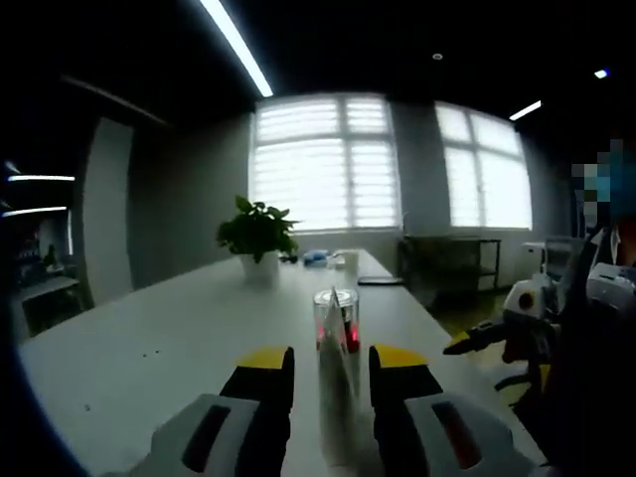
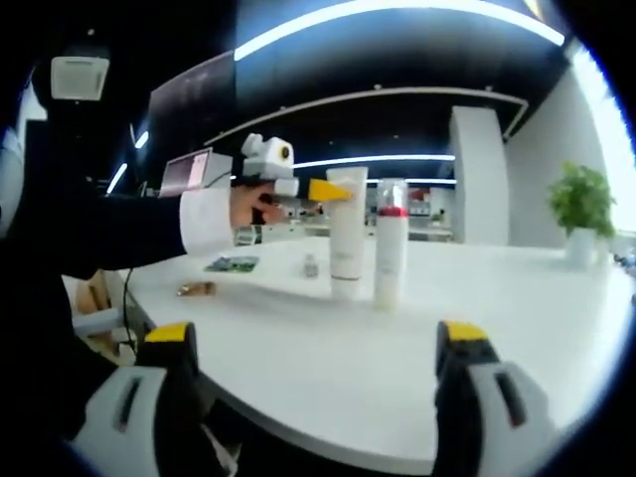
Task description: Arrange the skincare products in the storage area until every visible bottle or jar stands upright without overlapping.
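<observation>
a: which step r we on?

b: judging by it, mid-placement. in the right gripper view the person's hand [image 2: 250,204] carries the left gripper [image 2: 336,191] w/ its yellow jaw tips touching the top of the white tube [image 2: 347,234], which stands upright on the white table [image 2: 417,338]. just beside it, to the right, the clear bottle w/ red band [image 2: 391,243] is upright too (apart, no overlap).

a: jaws?

b: left gripper [image 1: 331,363] jaws sit either side of the clear bottle [image 1: 336,333] in its own view; can't tell if they're clamped. right gripper [image 2: 316,353] jaws spread wide, nothing between.

a: next move?

b: prob let go gently w/o tipping either one, then deal w/ the small items lying farther left, a tiny bottle [image 2: 310,265] and a brownish thing [image 2: 196,289].

a: room?

b: long white table [image 1: 149,348], potted plant [image 1: 257,238] at far end, blinds on bright windows [image 1: 323,159], ceiling strip lights.
</observation>
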{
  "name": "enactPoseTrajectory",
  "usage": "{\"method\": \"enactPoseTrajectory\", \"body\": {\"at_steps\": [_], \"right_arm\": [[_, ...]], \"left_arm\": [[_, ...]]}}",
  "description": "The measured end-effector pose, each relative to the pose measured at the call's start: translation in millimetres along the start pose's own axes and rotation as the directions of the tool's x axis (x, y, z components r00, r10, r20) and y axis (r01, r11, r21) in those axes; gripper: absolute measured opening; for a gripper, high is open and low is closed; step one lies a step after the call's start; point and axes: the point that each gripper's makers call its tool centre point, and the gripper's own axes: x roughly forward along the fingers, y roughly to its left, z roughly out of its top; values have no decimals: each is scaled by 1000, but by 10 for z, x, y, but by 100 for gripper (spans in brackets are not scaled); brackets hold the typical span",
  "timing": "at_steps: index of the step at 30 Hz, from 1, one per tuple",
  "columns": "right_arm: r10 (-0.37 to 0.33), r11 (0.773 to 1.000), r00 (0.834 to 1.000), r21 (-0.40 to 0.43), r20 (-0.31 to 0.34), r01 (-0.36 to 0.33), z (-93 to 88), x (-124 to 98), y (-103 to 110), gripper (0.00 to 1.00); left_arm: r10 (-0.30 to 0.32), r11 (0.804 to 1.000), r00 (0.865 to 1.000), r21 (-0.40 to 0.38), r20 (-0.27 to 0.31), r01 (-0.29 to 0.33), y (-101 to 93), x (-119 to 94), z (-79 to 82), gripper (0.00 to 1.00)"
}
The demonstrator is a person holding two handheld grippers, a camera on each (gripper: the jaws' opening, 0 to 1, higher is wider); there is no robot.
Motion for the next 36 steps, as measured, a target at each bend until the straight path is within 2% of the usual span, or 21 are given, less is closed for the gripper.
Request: {"method": "enactPoseTrajectory", "body": {"at_steps": [3,6,10,15,17,19,22,25,30,36], "right_arm": [[10,1000,1000,-2,0,-10,10,13,22,100],[26,1000,999,17,19,-26,54,27,56,100],[39,999,999,4,21,-39,107,69,88,100],[53,998,998,-20,15,-53,151,130,111,100],[66,997,998,-27,10,-65,161,163,131,100],[79,996,997,-33,11,-79,187,196,156,100],[95,995,995,-36,9,-95,211,229,190,100],[114,993,993,-40,13,-114,241,271,230,100],[132,990,991,-52,2,-132,254,354,254,100],[140,986,990,-88,-7,-140,321,433,274,100]], "left_arm": [[2,1000,1000,-28,23,-1,-26,-80,13,39],[19,999,999,-38,36,-17,-44,-155,5,40],[85,996,996,-38,22,-85,-46,-277,-72,50],[146,988,989,-58,19,-145,-106,-466,-200,53],[177,982,984,-71,21,-175,-102,-552,-251,58],[222,969,975,-119,31,-217,-71,-633,-290,71],[253,958,966,-157,53,-242,-116,-740,-318,76],[309,937,945,-205,106,-283,-157,-908,-307,83],[371,916,920,-212,128,-340,-254,-1148,-370,99],[406,905,910,-171,79,-389,-397,-1358,-533,99]]}}
